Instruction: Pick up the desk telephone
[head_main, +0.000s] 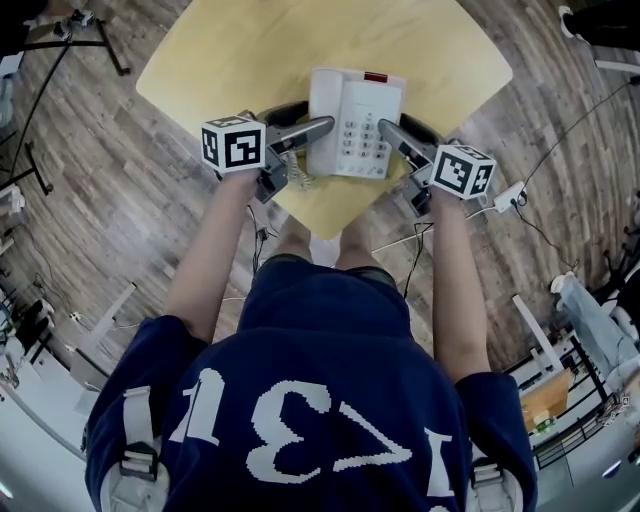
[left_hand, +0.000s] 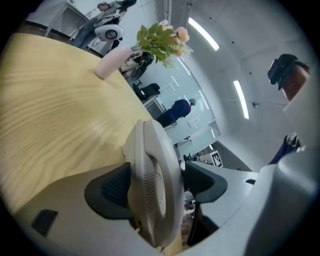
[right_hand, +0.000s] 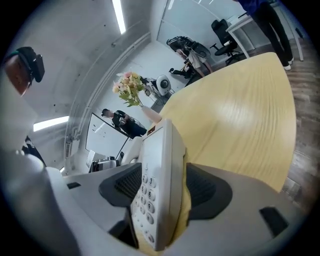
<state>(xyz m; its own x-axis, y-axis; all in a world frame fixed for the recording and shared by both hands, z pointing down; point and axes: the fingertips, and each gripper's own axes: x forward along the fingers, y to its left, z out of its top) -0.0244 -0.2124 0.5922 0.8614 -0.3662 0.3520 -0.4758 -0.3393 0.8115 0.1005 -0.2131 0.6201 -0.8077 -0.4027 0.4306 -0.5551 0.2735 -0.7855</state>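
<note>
The telephone (head_main: 355, 122) sits on the bench (head_main: 230, 60), near the person's edge. The left tongs (left_hand: 157, 175) straddle its left side, the right tongs (right_hand: 162, 182) its right side.

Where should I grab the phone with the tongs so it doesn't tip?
Take the phone by its two long side edges, one pair of tongs from each side. It lies flat on the table, wide and thin, so each edge probably fits between open jaws. The left tongs straddle the handset side, the right tongs the keypad side; neither squeezes yet.
</note>
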